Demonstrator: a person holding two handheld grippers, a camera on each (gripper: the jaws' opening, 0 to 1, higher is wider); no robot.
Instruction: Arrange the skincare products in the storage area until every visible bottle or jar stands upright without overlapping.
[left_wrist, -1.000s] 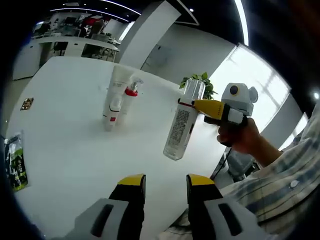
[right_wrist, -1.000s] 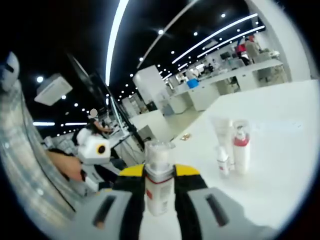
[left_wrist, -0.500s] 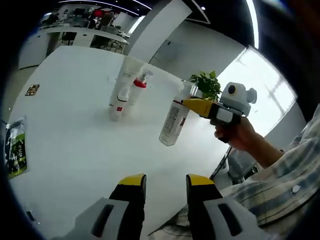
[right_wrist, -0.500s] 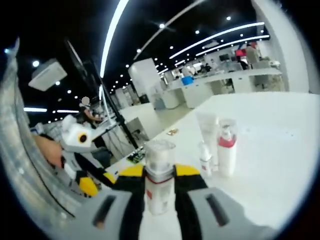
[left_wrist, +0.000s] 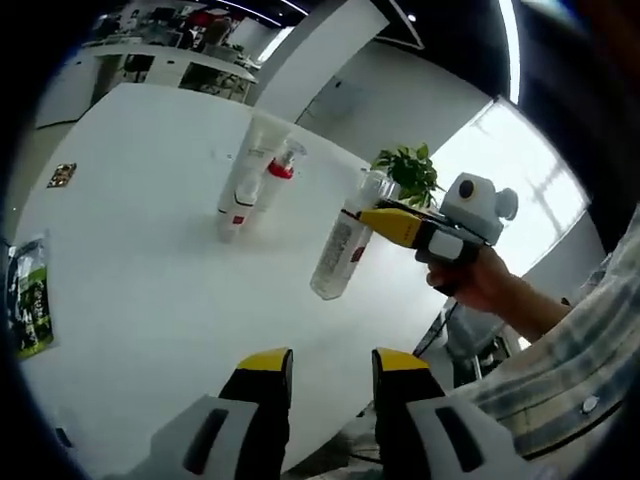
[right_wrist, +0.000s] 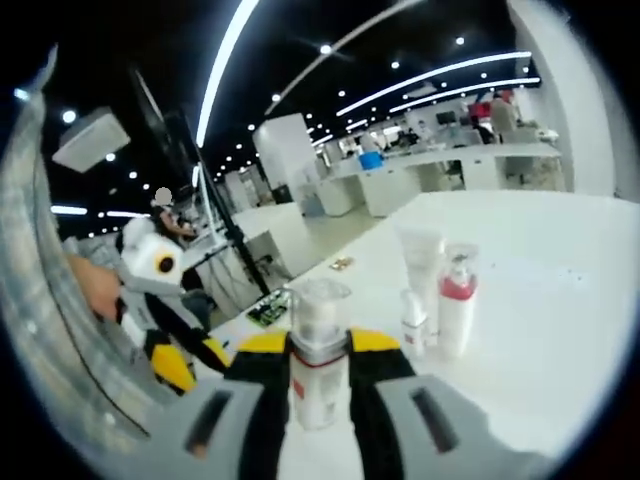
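My right gripper (right_wrist: 318, 352) is shut on a clear bottle (right_wrist: 318, 340) with a clear cap and a red band, holding it near the neck. From the left gripper view the same bottle (left_wrist: 340, 252) hangs above the white table (left_wrist: 140, 280), gripped by the right gripper (left_wrist: 385, 219) in a person's hand. Three products stand together farther out: a tall white tube (left_wrist: 250, 160), a pump bottle with a red collar (left_wrist: 276, 180) and a small white bottle (left_wrist: 230, 215). The same group shows in the right gripper view (right_wrist: 440, 290). My left gripper (left_wrist: 328, 362) is open and holds nothing.
A green packet (left_wrist: 30, 310) and a small brown item (left_wrist: 60, 177) lie near the table's left edge. A potted plant (left_wrist: 408, 168) stands beyond the far edge. The left gripper (right_wrist: 170, 340) and a hand show at left in the right gripper view.
The held bottle has shifted slightly left and lower toward the table in the left gripper view. The standing group has not moved.
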